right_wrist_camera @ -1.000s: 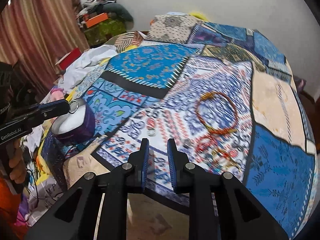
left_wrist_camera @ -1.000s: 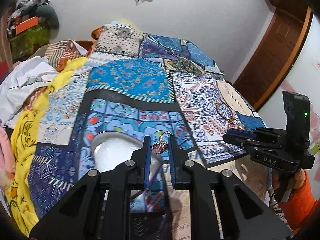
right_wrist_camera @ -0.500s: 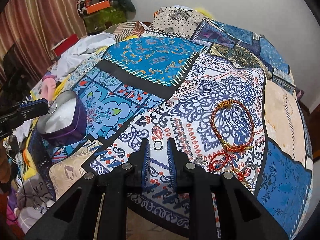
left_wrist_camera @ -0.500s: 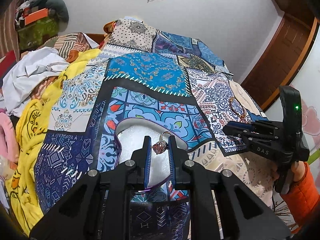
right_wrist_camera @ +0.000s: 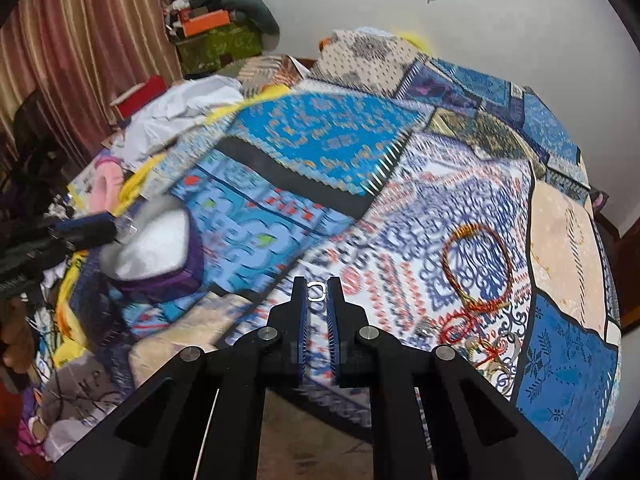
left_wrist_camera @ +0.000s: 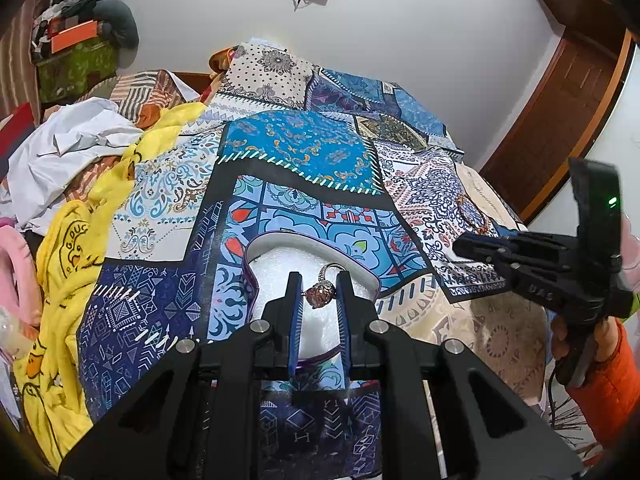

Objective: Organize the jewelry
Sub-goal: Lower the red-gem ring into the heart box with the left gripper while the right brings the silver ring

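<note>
The left tongs (left_wrist_camera: 319, 295) are clenched on a ring (left_wrist_camera: 321, 291) with a large faceted reddish stone, its silver band arching up past the right finger. They hold it just above the white padded inside of a purple heart-shaped jewelry box (left_wrist_camera: 264, 246), which sits open on the bed (left_wrist_camera: 304, 148) under a blue patchwork bedspread. In the right wrist view the same box (right_wrist_camera: 158, 248) shows at the left, blurred, with the left tongs (right_wrist_camera: 120, 228) reaching in over its rim from the side.

The right tongs (right_wrist_camera: 316, 294) have just been closing, and their blue pads now pinch a small silver ring (right_wrist_camera: 316, 292) at the very tips, above the white-and-blue patterned patch of the bedspread. In the left wrist view the right tongs (left_wrist_camera: 460, 244) appear at the right edge, held in a hand (left_wrist_camera: 576, 336) with an orange sleeve (left_wrist_camera: 608, 384); the small ring is too small to make out there.

More jewelry lies on the bedspread to the right of the right tongs: an orange-and-red cord bracelet (right_wrist_camera: 476, 268) spread in a loop, and below it a tangle of red cord and thin bangles (right_wrist_camera: 476, 340) close to the blue patch.

A yellow cloth (left_wrist_camera: 68, 248) and white crumpled fabric (left_wrist_camera: 68, 148) are heaped along the left side of the bed
</note>
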A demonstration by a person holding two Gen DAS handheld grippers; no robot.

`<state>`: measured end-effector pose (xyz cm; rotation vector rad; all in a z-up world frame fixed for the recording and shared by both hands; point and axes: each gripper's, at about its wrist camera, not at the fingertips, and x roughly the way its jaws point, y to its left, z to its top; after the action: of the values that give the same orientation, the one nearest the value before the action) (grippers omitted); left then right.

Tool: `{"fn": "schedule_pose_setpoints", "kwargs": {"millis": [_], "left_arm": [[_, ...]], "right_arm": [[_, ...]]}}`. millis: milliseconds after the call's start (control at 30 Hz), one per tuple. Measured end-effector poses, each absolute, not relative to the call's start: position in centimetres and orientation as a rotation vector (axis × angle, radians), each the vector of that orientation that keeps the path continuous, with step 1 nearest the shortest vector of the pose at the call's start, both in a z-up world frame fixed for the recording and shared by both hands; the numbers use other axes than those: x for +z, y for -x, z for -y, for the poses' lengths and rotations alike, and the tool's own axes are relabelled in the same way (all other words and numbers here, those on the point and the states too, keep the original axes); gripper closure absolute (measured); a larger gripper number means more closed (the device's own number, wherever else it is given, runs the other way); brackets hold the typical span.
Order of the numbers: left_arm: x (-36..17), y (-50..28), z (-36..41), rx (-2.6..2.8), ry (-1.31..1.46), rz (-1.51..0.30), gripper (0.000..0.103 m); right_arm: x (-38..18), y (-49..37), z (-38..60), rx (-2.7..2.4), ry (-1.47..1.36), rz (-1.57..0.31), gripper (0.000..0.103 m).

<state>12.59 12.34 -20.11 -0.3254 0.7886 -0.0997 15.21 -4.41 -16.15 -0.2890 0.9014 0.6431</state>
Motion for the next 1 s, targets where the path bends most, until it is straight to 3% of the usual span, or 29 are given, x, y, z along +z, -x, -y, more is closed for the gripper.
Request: {"fn": "schedule_pose_setpoints", "kwargs": {"millis": [300, 1000], "left_arm": [[-20.4, -12.1, -12.5, -0.122, 0.311, -0.799, 0.088], [-22.4, -13.2, -12.9, -0.122, 0.284, -0.858, 0.088]], "right_arm": [[-13.1, -12.2, 0.2, 0.781, 0.257, -0.817, 0.095], [-17.7, -13.5, -4.6, 0.873, 0.252, -0.985, 0.095]]}}
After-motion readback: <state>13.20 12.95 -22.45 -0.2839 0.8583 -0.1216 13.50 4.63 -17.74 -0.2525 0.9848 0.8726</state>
